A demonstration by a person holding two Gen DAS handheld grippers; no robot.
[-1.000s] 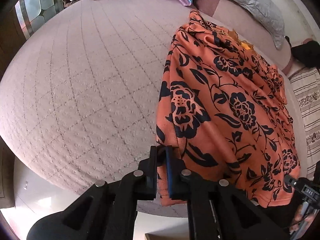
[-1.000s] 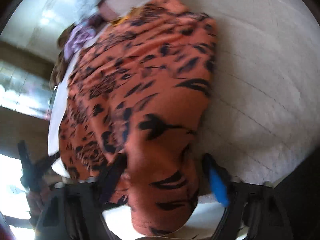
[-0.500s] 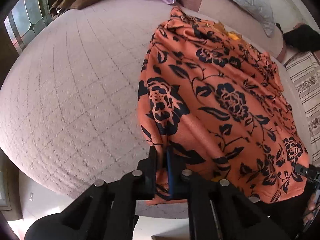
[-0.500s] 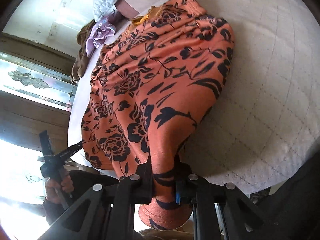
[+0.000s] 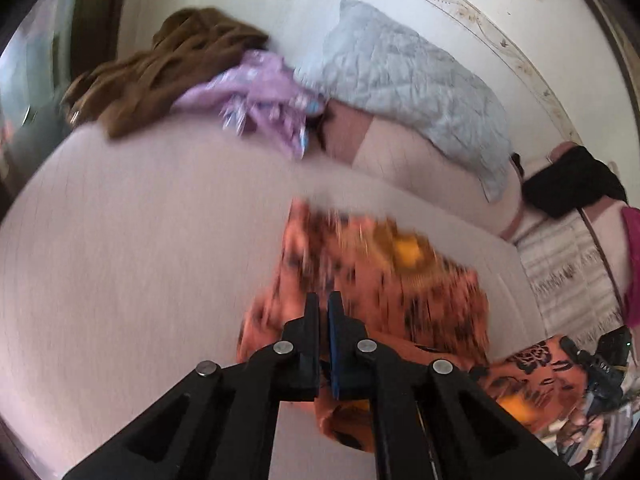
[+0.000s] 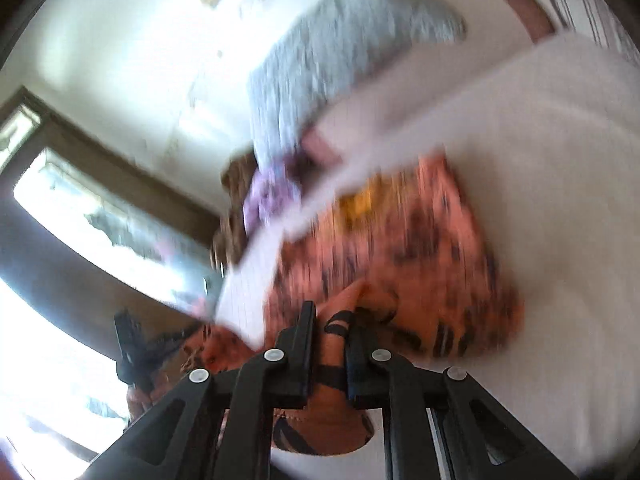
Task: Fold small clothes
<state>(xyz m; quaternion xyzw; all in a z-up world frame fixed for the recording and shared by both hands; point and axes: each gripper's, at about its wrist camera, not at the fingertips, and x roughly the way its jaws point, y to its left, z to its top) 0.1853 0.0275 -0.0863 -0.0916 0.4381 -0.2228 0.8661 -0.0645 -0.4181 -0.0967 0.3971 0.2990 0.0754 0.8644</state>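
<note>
An orange garment with a black flower print [image 5: 376, 280] lies on the pale quilted bed [image 5: 140, 248], its near edge lifted off the bedding. My left gripper [image 5: 323, 304] is shut on the garment's near left corner, and cloth hangs below its jaws. In the right wrist view the same garment [image 6: 404, 256] spreads ahead, blurred. My right gripper [image 6: 330, 316] is shut on the garment's near right corner, a fold bunched between its fingers. The right gripper also shows at the far right edge of the left wrist view, with cloth trailing from it.
A brown garment [image 5: 160, 72] and a lilac one [image 5: 256, 100] lie heaped at the bed's far side beside a grey quilted pillow [image 5: 400, 80]. A black item [image 5: 568, 180] and a striped cloth [image 5: 568, 276] lie at the right. A window [image 6: 100, 232] fills the left.
Both grippers have risen and tipped up, lifting the garment's near edge off the bed. The right gripper's jaws closed on the cloth. The headboard wall and pillow now fill the upper view.
</note>
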